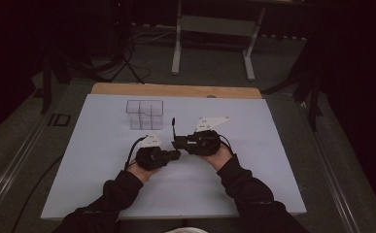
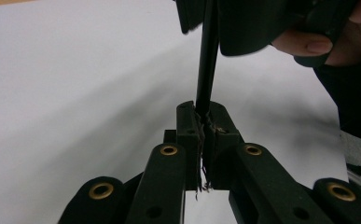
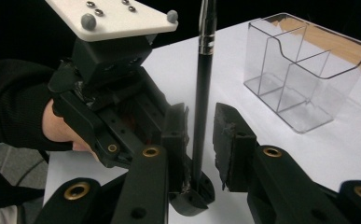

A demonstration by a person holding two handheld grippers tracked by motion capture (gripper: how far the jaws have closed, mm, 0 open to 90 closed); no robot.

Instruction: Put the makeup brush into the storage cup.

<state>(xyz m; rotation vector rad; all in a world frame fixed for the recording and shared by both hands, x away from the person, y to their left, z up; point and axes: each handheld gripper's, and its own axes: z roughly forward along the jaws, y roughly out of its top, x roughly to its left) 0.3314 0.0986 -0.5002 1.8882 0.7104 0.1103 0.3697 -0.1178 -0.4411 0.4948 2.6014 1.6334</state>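
1. The black pen (image 3: pixel 202 88) stands nearly upright at the centre of the right gripper view; in the high view it rises as a thin dark stick (image 1: pixel 174 127) just right of frame centre.
2. Your left gripper (image 2: pixel 205 122) has its fingers pressed together on the pen's lower end, seen at the middle of the left gripper view, with the shaft running up to the top edge.
3. Your right gripper (image 3: pixel 201 140) has its fingers parted on either side of the pen; a gap shows on the right, and on the left you cannot tell whether the pad touches.
4. In the high view both grippers meet at mid-frame, your hands (image 1: pixel 142 171) coming up from the bottom.
5. A clear plastic organiser (image 3: pixel 304 70) with compartments sits at the upper right of the right gripper view, near the pen but apart from it.
6. Everything rests over the white sheet (image 1: pixel 98 160) covering the desk (image 1: pixel 127 89).
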